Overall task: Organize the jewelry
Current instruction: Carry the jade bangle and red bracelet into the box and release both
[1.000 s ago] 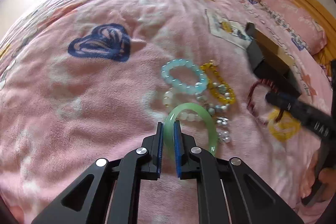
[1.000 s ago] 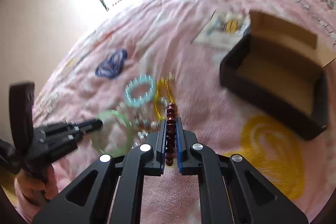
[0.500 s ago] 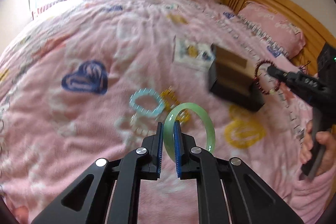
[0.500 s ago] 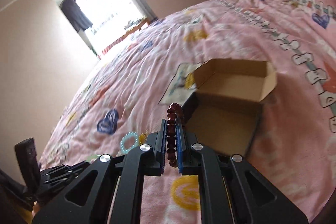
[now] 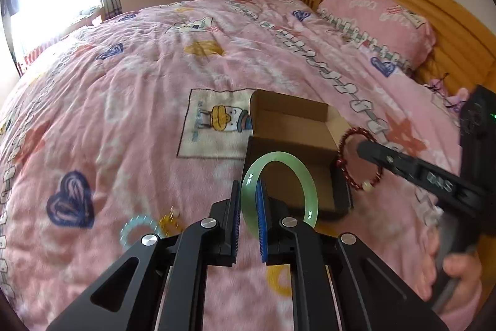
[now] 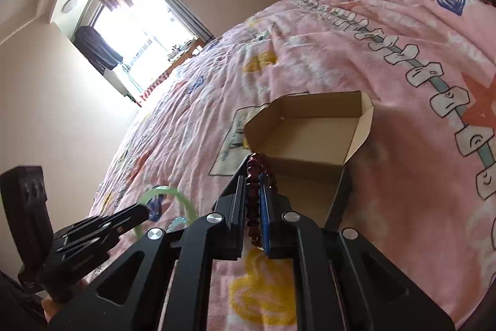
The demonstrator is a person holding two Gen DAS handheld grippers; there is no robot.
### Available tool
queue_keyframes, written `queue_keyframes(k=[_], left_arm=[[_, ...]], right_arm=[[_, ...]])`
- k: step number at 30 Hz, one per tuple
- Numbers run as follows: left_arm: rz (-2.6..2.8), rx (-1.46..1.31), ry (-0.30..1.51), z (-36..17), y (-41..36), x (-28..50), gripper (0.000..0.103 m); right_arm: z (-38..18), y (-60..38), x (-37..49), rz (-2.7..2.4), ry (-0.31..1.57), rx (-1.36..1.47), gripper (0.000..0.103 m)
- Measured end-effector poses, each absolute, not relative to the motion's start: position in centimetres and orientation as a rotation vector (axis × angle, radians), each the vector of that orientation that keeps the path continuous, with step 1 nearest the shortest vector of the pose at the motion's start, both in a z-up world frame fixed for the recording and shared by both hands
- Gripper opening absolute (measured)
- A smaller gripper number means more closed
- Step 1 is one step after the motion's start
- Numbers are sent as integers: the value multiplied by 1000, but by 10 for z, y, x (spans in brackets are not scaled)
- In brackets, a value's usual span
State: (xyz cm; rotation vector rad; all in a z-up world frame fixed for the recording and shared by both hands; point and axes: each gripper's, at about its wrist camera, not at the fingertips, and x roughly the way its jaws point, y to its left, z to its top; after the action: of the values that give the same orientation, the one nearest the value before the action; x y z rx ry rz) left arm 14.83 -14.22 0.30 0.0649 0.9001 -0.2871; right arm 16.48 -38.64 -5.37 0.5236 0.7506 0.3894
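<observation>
Mid-task. Left hand-held gripper (image 5: 248, 200) clamped on green jade bangle (image 5: 280, 186); right hand-held gripper (image 6: 253, 191) clamped on dark red bead bracelet (image 6: 257, 172). Both held above the bed (image 5: 139, 76), just short of the open cardboard box (image 6: 310, 132), which looks empty. Light blue bracelet (image 5: 136, 230) and yellow bracelet (image 5: 170, 221) lie below-left of left gripper, unsorted. The two grippers sit close together; collision risk at the box.

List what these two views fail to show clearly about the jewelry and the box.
- Loose bracelets on the blanket: left wrist view, motion-blurred; bead details unreadable.
- Box floor: left wrist view, near part hidden behind the green bangle and left claw.
- Red bead bracelet: right wrist view, seen edge-on in the right claw; lower loop hidden.
</observation>
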Motion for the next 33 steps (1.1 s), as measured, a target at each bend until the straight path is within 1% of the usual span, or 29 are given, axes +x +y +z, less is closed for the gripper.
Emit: queue_keyframes(k=[5, 14, 20, 32, 33], left_arm=[[-281, 46, 948, -21, -159, 181, 11], [-228, 20, 989, -53, -168, 205, 11], [-213, 28, 1001, -59, -169, 209, 11], [-226, 61, 977, -46, -176, 204, 12], [-228, 63, 978, -45, -176, 203, 12]], right_arm=[[-61, -388, 176, 401, 767, 515, 9], [-94, -396, 190, 350, 834, 565, 9], [-98, -388, 192, 364, 853, 554, 9], [-107, -386, 195, 330, 883, 546, 11], [-107, -387, 195, 327, 883, 547, 12]])
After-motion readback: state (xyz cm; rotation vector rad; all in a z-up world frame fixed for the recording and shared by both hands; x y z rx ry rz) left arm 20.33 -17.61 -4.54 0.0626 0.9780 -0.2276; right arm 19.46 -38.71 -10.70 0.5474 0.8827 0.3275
